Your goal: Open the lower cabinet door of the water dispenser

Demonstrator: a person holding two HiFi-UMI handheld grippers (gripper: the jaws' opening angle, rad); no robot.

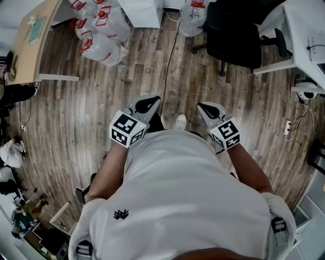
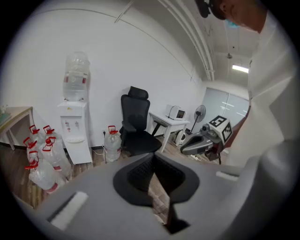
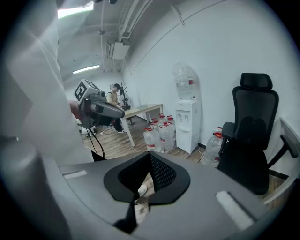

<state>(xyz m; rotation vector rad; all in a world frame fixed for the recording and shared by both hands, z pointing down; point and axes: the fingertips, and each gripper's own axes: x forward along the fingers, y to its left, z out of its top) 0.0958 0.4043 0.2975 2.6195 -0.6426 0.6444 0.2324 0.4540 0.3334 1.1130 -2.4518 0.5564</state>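
Observation:
The white water dispenser (image 2: pixel 75 133) stands far off against the back wall with a clear bottle on top; its lower cabinet door (image 2: pixel 80 152) looks closed. It also shows in the right gripper view, where the dispenser (image 3: pixel 188 123) is across the room, and as a white box (image 1: pixel 142 12) at the top of the head view. My left gripper (image 1: pixel 149 103) and right gripper (image 1: pixel 204 107) are held side by side in front of my body, both shut and empty. The left gripper's (image 2: pixel 153 157) jaws meet at their tips, as do the right gripper's (image 3: pixel 150 157).
Several water bottles with red caps (image 2: pixel 43 157) are grouped left of the dispenser, and one bottle (image 2: pixel 112 143) stands to its right. A black office chair (image 1: pixel 235 31) sits beside a white desk (image 1: pixel 304 30). A wooden table (image 1: pixel 31 40) is at the left. A cable (image 1: pixel 170 56) runs across the wooden floor.

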